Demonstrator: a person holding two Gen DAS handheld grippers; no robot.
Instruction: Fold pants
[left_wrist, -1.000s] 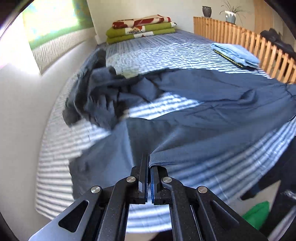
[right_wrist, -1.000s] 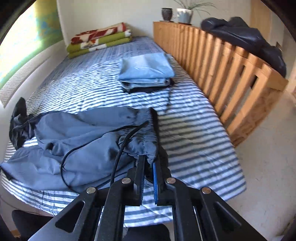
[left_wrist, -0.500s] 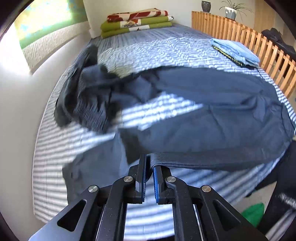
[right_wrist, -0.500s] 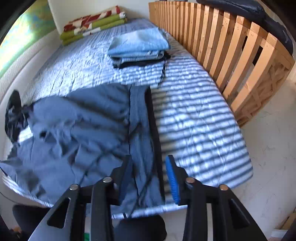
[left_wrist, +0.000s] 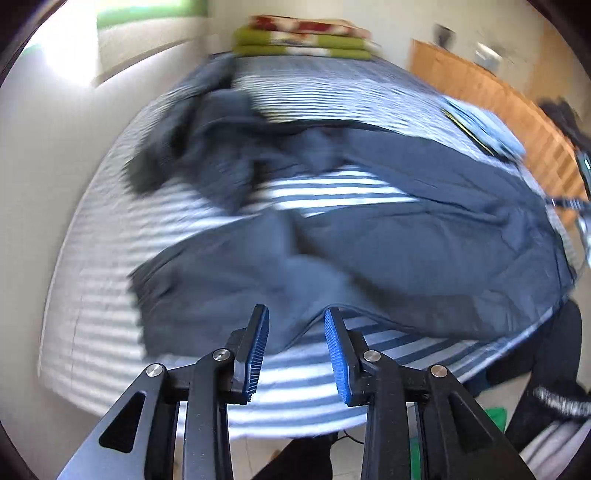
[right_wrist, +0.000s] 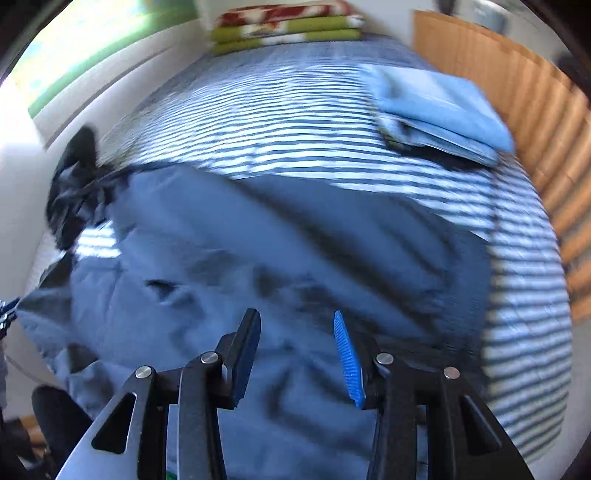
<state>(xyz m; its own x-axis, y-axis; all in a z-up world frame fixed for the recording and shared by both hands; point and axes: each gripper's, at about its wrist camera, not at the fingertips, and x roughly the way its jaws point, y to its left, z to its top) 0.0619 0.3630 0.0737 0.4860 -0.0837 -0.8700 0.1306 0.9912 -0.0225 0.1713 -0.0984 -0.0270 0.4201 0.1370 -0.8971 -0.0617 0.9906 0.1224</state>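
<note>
Left hand-held gripper (left_wrist: 295, 314): jaws opening, nothing gripped; the hem of the pants (left_wrist: 369, 251) lies just beyond its tips on the striped bed (left_wrist: 332, 192). Right hand-held gripper (right_wrist: 295, 317): jaws parted, empty, hovering over the spread pants (right_wrist: 277, 236).

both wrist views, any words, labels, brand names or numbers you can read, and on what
None can be read.
Folded blanket stack: a red and white pattern, no letters to be made out.
Folded light blue cloth: no label visible.
Dark blue pants: no tag or print visible.
Both views are motion-blurred.
</note>
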